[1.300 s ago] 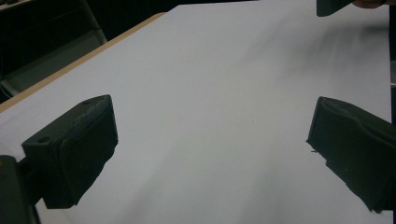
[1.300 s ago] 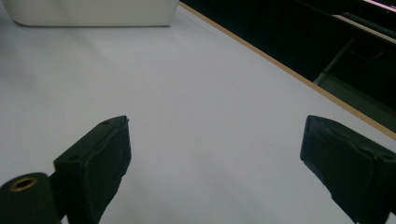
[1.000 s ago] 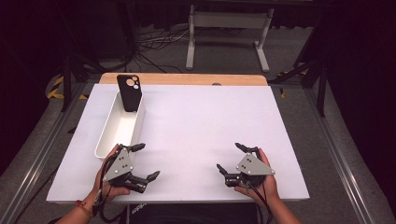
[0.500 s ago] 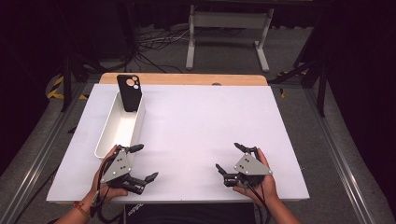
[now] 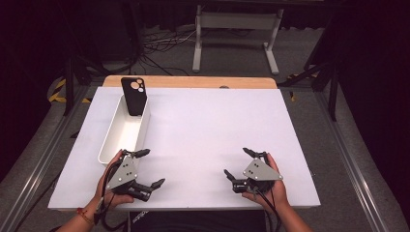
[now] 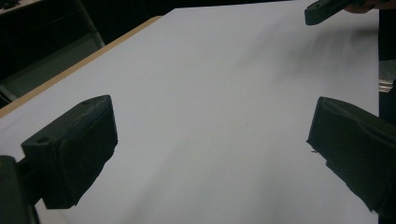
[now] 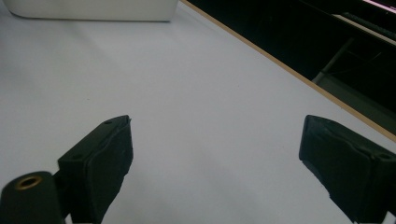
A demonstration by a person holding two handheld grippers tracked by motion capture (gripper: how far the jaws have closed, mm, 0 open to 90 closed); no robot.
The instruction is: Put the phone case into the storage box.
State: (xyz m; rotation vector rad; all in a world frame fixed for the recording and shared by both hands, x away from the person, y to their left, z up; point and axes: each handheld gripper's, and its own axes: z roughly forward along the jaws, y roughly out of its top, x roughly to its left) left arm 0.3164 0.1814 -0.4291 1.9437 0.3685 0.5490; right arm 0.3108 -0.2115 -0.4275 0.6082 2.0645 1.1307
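A black phone case [image 5: 135,95] leans upright at the far end of a long white tray [image 5: 117,140] on the left of the white table [image 5: 203,125]. My left gripper [image 5: 149,168] rests near the front edge, just below the tray's near end, jaws wide open over bare table. My right gripper [image 5: 239,163] lies at the front right, also open and holding nothing. In the left gripper view my own gripper [image 6: 210,154] frames bare white surface, with a jaw of the other gripper [image 6: 327,9] at the top right. In the right gripper view my gripper [image 7: 215,168] faces the tray [image 7: 93,9].
A wooden strip [image 5: 193,81] borders the table's far edge. Beyond it stand a grey metal stand [image 5: 234,29] and cables on the floor. Dark frame legs flank both sides of the table.
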